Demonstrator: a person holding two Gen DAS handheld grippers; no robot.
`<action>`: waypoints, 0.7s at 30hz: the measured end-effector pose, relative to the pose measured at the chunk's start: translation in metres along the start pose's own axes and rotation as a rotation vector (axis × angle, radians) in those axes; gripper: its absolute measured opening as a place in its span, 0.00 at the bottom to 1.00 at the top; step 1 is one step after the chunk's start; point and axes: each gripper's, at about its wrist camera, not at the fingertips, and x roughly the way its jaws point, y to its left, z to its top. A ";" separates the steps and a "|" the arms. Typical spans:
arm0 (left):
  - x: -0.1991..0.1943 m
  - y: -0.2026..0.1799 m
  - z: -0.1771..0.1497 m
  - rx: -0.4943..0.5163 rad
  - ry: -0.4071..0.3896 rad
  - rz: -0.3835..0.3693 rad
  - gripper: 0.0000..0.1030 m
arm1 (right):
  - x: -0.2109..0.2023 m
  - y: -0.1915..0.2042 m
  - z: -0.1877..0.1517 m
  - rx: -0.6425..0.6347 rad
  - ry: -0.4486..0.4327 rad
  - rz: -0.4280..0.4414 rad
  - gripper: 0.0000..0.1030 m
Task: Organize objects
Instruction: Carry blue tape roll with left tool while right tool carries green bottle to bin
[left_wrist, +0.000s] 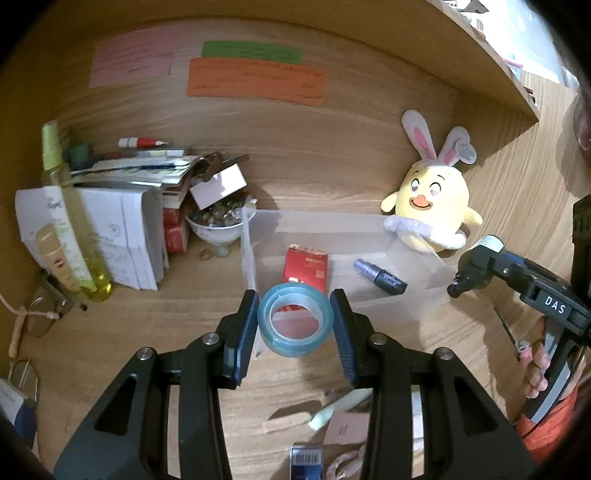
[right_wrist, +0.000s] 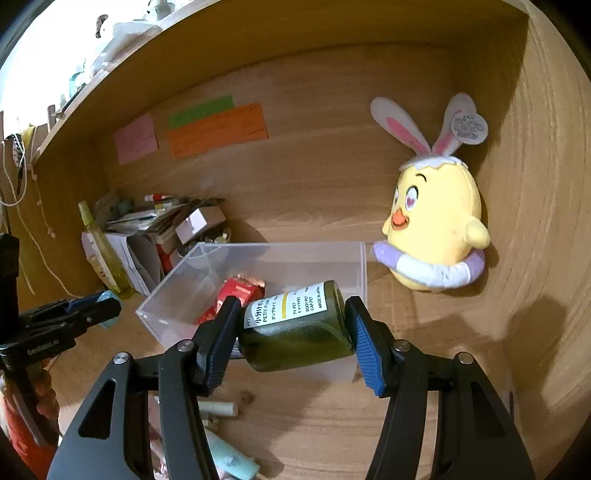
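The left gripper (left_wrist: 294, 319) has its fingers closed on a roll of clear tape (left_wrist: 295, 320), held upright just over the near wall of the clear plastic box (left_wrist: 373, 236). The right gripper (right_wrist: 291, 330) clamps a dark green bottle (right_wrist: 295, 328) lying sideways between its fingers, above the box's near corner. Inside the box lie a red packet (left_wrist: 306, 268) and a dark marker (left_wrist: 380, 277). A yellow plush chick (right_wrist: 436, 236) stands just beside the box on the wooden surface (left_wrist: 122, 332).

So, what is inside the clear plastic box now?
The clear plastic box holds a red packet and a dark marker. The tape roll and green bottle partly cover its front.
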 end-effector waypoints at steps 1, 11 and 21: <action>0.002 -0.001 0.002 0.001 0.001 -0.002 0.38 | 0.001 0.000 0.002 0.000 -0.001 0.003 0.53; 0.025 -0.010 0.022 0.026 0.024 -0.026 0.38 | 0.028 0.004 0.014 -0.023 0.015 -0.004 0.53; 0.061 -0.015 0.030 0.049 0.089 -0.037 0.38 | 0.063 0.003 0.014 -0.029 0.075 -0.010 0.53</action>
